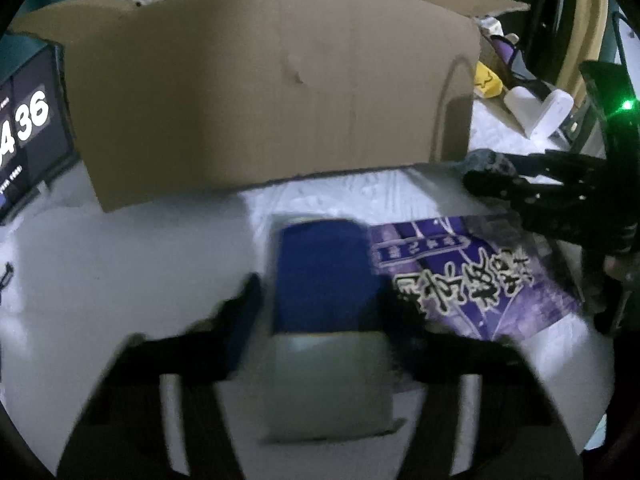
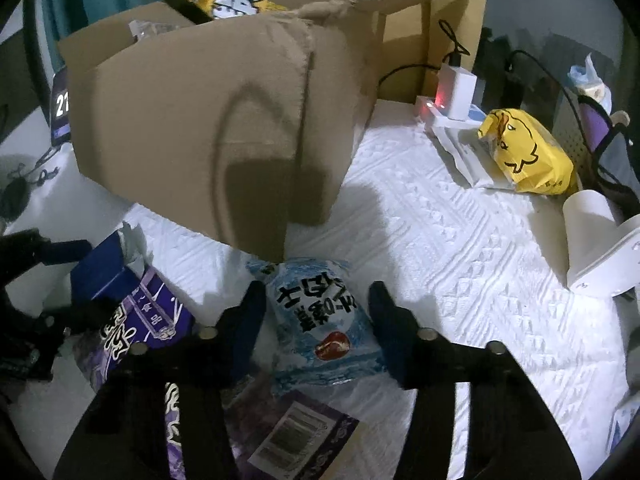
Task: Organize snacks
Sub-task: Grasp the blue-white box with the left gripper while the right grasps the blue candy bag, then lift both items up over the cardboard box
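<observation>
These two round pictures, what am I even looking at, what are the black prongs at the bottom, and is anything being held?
Each picture comes from a fisheye camera on a hand-held two-finger gripper, looking forward along its fingers.

In the left wrist view, the left gripper has its fingers on either side of a blue box; the blur hides whether it is gripped. Beside it lies a purple snack bag, with a cardboard box behind.

In the right wrist view, the right gripper is open around a light blue snack packet lying on the white textured cloth. A yellow bag sits further back.
</observation>
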`<act>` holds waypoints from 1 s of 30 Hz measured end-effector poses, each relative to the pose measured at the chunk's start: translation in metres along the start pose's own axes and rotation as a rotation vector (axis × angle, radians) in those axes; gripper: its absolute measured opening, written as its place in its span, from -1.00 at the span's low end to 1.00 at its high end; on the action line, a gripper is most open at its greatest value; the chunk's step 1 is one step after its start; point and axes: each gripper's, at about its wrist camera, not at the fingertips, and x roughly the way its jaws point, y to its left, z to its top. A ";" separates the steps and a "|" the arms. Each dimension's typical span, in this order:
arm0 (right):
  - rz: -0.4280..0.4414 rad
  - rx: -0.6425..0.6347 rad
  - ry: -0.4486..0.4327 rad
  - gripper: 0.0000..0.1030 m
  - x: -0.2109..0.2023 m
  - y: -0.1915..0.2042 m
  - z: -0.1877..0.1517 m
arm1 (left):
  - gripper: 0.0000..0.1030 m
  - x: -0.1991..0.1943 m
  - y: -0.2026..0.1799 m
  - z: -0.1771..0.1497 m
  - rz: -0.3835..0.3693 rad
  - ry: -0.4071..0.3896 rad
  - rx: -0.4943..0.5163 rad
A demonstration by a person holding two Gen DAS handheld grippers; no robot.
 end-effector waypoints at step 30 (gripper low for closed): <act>-0.070 -0.002 -0.092 -0.29 -0.087 0.032 -0.016 | 0.00 -0.082 0.007 -0.023 -0.050 -0.154 0.007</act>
